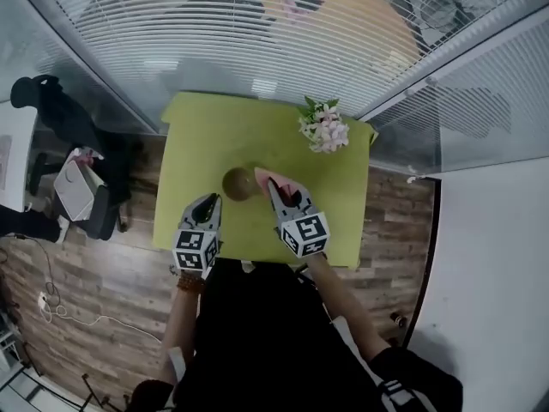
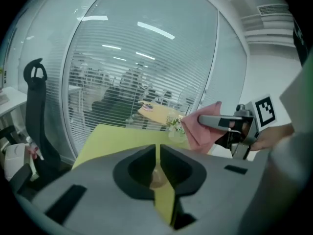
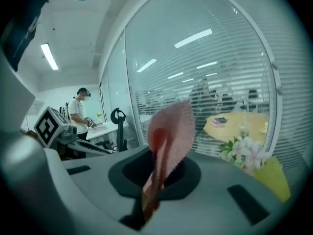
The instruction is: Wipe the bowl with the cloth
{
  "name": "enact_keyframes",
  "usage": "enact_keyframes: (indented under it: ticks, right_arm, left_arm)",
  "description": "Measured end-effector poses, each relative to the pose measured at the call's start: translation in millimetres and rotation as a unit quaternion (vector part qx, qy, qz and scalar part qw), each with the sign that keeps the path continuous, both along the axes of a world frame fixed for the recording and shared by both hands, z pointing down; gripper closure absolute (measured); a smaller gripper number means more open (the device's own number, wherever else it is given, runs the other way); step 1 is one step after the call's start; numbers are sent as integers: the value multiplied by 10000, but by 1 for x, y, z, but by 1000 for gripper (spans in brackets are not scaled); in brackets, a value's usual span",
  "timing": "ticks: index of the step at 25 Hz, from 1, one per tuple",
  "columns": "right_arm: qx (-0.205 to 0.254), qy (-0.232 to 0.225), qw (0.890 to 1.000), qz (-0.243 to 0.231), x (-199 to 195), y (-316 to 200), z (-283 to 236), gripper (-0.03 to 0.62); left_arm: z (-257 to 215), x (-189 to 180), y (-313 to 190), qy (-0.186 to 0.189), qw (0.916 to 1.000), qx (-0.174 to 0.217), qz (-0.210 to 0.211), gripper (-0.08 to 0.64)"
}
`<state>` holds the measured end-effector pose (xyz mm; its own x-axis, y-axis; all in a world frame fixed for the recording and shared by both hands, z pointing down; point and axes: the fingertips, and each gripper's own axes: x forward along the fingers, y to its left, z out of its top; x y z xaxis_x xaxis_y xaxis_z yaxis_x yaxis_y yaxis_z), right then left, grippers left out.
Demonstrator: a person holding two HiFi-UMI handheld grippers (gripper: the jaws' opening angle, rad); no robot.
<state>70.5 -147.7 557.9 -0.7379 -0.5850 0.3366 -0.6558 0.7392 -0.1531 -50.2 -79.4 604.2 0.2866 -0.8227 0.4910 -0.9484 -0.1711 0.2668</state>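
Observation:
An olive-brown bowl (image 1: 238, 183) stands in the middle of the green table (image 1: 206, 127). My right gripper (image 1: 272, 184) is just right of the bowl, shut on a pink cloth (image 1: 276, 178). In the right gripper view the cloth (image 3: 170, 131) rises in a fold from between the jaws of the right gripper (image 3: 163, 153). My left gripper (image 1: 214, 199) is shut, with its tips close to the bowl's near left rim. In the left gripper view a brown patch shows through the slit of the left gripper (image 2: 157, 150). Whether it touches the bowl I cannot tell. The cloth (image 2: 205, 130) hangs at the right there.
A small bunch of white and pink flowers (image 1: 324, 129) stands at the table's far right corner. Glass walls with blinds (image 1: 257, 33) run behind the table. A black office chair (image 1: 51, 110) stands on the wooden floor to the left. A person stands far off in the right gripper view.

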Motion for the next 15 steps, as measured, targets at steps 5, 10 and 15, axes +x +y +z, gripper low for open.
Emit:
enact_keyframes:
  ticks: [5,10,15]
  right_arm:
    - [-912,209,9955,131,-9,-2,63,580]
    - [-1630,678,9843,-53,-24,-9,130,580]
    - [-1770,1428,9727,-469,-29,-4,176,580]
  left_arm:
    - [52,-4,-14,223,9974,-501,469,525]
    - [86,-5,-19,354,9912,-904,899,525]
    - [117,-8,-23,339,9851,-1266,1110,525]
